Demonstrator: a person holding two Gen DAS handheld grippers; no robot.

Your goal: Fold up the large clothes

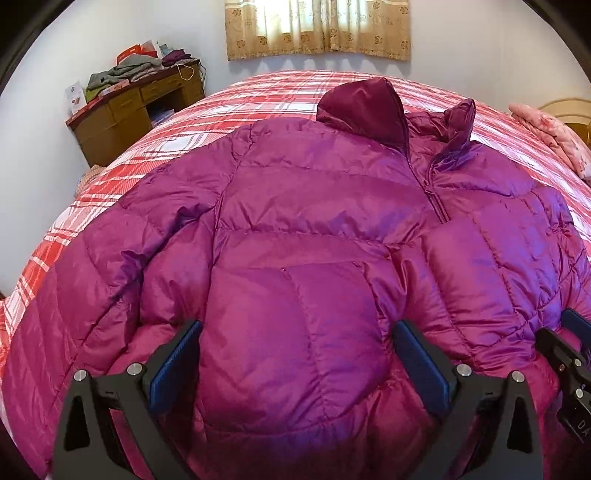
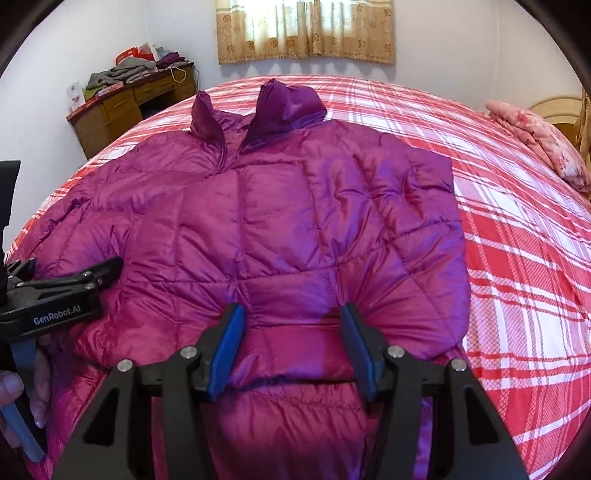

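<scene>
A large magenta puffer jacket lies front up on a red and white plaid bed, collar and hood at the far side. It also fills the right wrist view, its right sleeve folded across its front. My left gripper is open, its jaws straddling a bulge of the jacket's lower part. My right gripper is open, its jaws either side of the folded sleeve's cuff near the hem. The left gripper also shows at the left edge of the right wrist view, resting on the jacket.
A wooden desk piled with clothes stands at the far left by the wall. A pink floral quilt lies at the bed's far right. A curtained window is on the back wall. Bare plaid bedcover lies to the jacket's right.
</scene>
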